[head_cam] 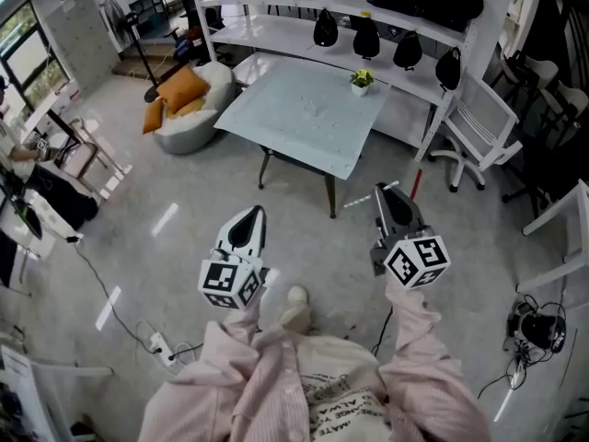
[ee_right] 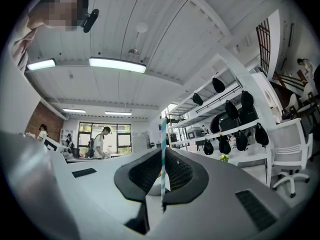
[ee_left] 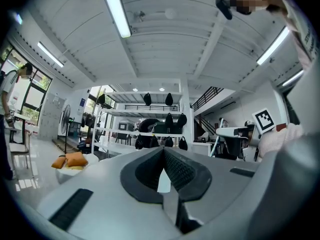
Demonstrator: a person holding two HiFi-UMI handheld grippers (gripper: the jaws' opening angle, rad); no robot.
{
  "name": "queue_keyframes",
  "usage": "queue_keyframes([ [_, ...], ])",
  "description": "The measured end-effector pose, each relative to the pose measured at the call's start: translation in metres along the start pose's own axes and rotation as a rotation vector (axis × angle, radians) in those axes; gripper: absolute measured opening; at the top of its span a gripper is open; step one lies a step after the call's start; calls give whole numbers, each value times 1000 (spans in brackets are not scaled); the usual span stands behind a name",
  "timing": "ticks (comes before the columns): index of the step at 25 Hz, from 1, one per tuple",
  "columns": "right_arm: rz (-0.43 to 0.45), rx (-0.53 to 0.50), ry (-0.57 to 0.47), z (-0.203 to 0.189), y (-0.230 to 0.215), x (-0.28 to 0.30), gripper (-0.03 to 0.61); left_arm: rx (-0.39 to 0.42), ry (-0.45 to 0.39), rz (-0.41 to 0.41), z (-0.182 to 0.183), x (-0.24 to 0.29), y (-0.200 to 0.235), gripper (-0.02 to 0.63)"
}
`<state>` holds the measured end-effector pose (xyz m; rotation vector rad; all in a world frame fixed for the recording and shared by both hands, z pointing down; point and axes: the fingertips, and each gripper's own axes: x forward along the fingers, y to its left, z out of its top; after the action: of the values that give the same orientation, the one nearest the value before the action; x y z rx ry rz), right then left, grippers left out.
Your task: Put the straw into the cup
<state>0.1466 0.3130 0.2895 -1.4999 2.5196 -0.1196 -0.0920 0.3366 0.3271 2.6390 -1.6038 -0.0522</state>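
I stand on a grey floor a few steps short of a pale glass table. My right gripper is shut on a thin straw that lies crosswise at the jaw tips. In the right gripper view the straw is teal-and-white striped and stands upright between the pads of that gripper. My left gripper is level beside it at the left. Its jaws meet at the tips with nothing between them. I cannot make out a cup in any view.
A small potted plant stands at the table's far right corner. Behind it are white shelves with black bags. A white beanbag with orange cushions lies left, a white chair right. Cables and a power strip lie on the floor.
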Motion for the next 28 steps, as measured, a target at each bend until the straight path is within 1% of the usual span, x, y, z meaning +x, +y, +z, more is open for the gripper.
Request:
queue_keyframes([
  [5, 0, 9, 8, -8, -16, 27, 15, -7, 9, -5, -7, 27, 13, 0],
  [10, -9, 18, 23, -22, -38, 71, 15, -34, 18, -7, -16, 73, 42, 0],
  [23, -108, 44, 69, -48, -118, 205, 15, -83, 74, -63, -32, 221, 129, 0],
  [28, -135, 48, 73, -55, -138, 251, 15, -98, 84, -79, -37, 264, 161, 0],
])
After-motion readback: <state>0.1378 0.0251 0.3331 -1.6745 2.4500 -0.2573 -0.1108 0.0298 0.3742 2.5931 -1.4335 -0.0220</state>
